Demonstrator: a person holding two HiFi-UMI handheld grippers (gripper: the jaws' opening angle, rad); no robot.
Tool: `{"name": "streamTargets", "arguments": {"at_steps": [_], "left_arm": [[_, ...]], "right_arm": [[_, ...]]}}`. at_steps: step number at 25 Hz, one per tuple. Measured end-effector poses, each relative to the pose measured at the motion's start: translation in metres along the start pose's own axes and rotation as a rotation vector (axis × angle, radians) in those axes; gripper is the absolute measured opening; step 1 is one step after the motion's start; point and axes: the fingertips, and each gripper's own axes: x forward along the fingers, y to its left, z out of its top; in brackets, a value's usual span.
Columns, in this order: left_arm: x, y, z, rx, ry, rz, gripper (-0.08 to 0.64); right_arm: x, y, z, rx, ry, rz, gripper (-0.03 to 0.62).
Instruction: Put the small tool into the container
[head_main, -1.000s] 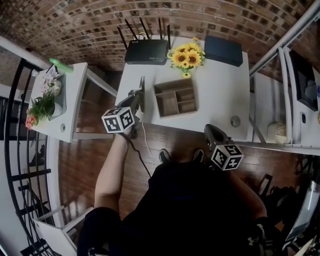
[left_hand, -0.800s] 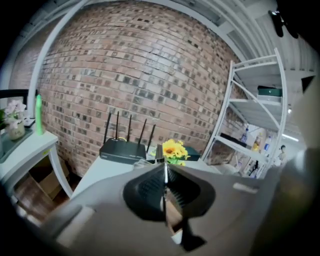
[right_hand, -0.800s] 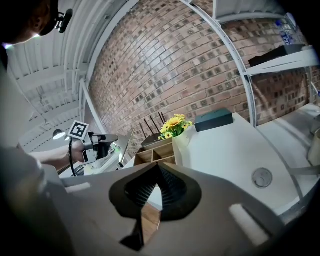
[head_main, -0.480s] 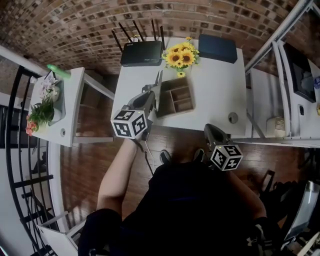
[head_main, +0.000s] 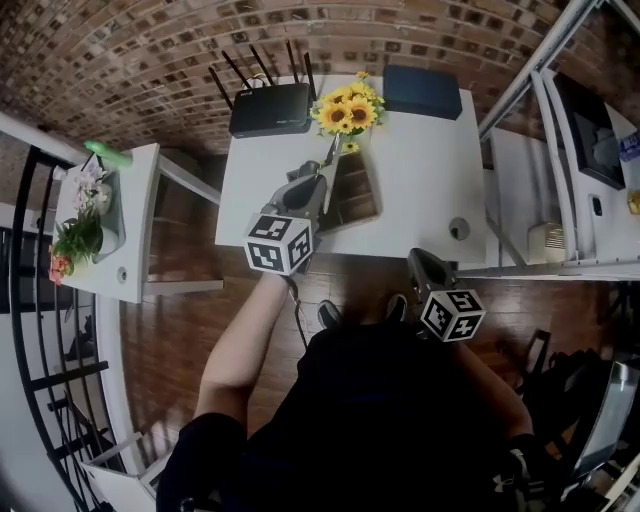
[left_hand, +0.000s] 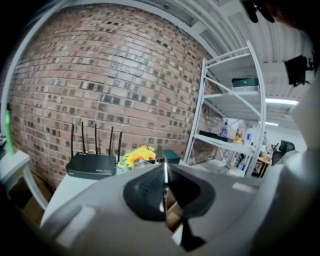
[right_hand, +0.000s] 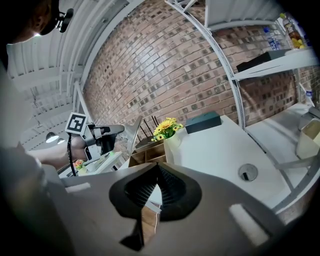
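My left gripper is shut on a thin metal tool that sticks out past its tips toward the sunflowers. It hangs over the left part of the wooden compartment container on the white table. In the left gripper view the tool shows edge-on between the closed pads of that gripper. My right gripper stays low, near the table's front edge; its tips meet with nothing between them. From there I see the container and the left gripper.
A black router, a vase of sunflowers and a dark blue box line the table's back edge. A round grommet sits front right. A white side table with potted flowers stands left, metal shelving right.
My left gripper has carried the tool from the table's left edge rightward and forward, to above the wooden container. The right gripper has stayed put.
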Motion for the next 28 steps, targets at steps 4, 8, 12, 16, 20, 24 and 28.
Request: {"name": "streamTargets", "arguments": {"at_steps": [4, 8, 12, 16, 20, 24, 28], "left_arm": [[0.019, -0.009, -0.005, 0.059, 0.012, -0.022, 0.009], [0.038, -0.015, -0.009, 0.104, 0.011, -0.042, 0.009], [0.054, -0.022, -0.014, 0.135, -0.001, -0.062, 0.009], [0.068, -0.03, -0.022, 0.191, -0.014, -0.092, 0.009], [0.08, -0.031, -0.046, 0.287, 0.001, -0.107, 0.009], [0.085, -0.024, -0.067, 0.342, 0.023, -0.099, 0.009], [0.084, -0.019, -0.082, 0.354, 0.062, -0.089, 0.009]], "right_arm": [[-0.007, -0.006, -0.001, 0.004, -0.002, -0.024, 0.011], [-0.014, -0.016, 0.0, 0.01, -0.009, -0.051, 0.011], [-0.023, -0.027, -0.001, 0.025, -0.013, -0.083, 0.011], [-0.03, -0.037, 0.0, 0.039, -0.019, -0.111, 0.011], [-0.035, -0.044, 0.001, 0.046, -0.021, -0.13, 0.011], [-0.033, -0.044, -0.001, 0.052, -0.012, -0.123, 0.011], [-0.028, -0.041, -0.002, 0.053, 0.0, -0.106, 0.011]]}}
